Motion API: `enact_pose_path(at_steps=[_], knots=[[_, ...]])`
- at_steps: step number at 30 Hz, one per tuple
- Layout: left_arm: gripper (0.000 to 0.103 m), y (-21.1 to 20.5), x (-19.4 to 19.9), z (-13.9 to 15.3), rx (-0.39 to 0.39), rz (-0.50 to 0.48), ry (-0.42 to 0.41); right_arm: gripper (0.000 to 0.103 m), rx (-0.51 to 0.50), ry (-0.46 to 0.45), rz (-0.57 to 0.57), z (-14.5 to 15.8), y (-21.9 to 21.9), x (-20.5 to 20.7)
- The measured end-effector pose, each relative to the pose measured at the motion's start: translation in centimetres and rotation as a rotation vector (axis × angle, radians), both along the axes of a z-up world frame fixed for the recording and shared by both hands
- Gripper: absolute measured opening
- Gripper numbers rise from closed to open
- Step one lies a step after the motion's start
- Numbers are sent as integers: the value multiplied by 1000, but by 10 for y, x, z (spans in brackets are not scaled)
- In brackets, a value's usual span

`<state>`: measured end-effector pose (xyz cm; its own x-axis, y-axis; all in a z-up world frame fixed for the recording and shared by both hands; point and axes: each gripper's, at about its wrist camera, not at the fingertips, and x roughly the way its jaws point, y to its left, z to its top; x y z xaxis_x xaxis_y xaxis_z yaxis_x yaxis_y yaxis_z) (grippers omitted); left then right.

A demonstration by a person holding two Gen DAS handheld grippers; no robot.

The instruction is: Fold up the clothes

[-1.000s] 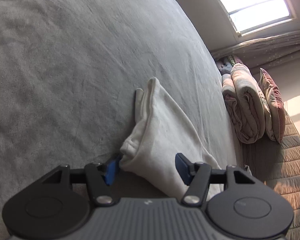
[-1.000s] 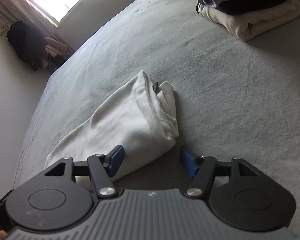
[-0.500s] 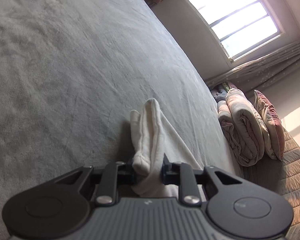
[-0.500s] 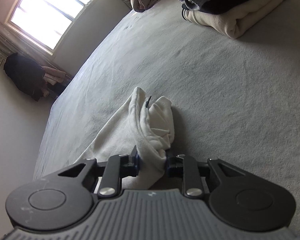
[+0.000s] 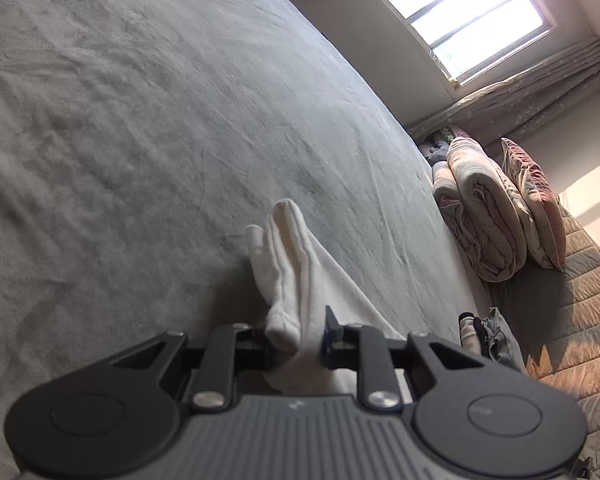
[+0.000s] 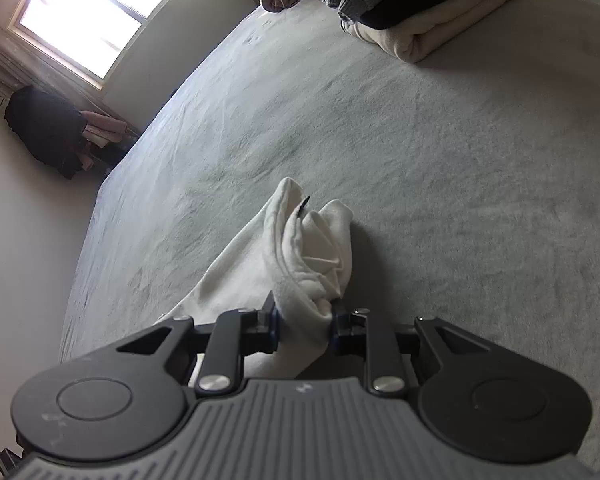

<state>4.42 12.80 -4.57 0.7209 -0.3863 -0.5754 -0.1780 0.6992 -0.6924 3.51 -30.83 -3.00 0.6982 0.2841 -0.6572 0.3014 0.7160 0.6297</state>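
A white garment (image 5: 296, 264) lies folded into a long strip on the grey bed. My left gripper (image 5: 296, 338) is shut on one bunched end of it, the cloth pinched between the blue pads. In the right wrist view the same white garment (image 6: 300, 256) shows its other end, with a small dark label sticking up near the top. My right gripper (image 6: 304, 320) is shut on that end, and the cloth bulges above the pads. Both held ends are lifted a little off the bed.
The grey bedspread (image 5: 140, 140) spreads wide on the left. Rolled quilts and a pillow (image 5: 492, 208) lie at the bed's right side. A stack of folded clothes (image 6: 420, 8) sits at the far right. A window (image 6: 88, 20) and dark hanging clothes (image 6: 48, 128) are beyond.
Both grippers went from open around the garment's ends to shut on them. Both then moved forward and slightly up, bunching and lifting the cloth.
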Motion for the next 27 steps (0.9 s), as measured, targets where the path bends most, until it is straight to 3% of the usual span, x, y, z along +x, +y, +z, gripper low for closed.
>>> enact_pose_path(at_steps=[7,14,19,21,23,27], knots=[[22,8,-33,-15,-29,-6,8,26,-69,7,38,-4,7,-25],[27,15,-31,-33,-24,-45,-8,30,-165,-39,78,-23,13,-23],[39,18,-37,-3,127,-5,-147,38,-297,-87,108,-15,25,-19],[41,14,-35,8,168,-3,-202,46,-379,-103,88,-11,33,-18],[42,5,-29,15,190,-24,-237,54,-481,-128,54,-5,42,-17],[42,-24,-11,24,262,-109,-287,54,-562,-206,70,4,55,-8]])
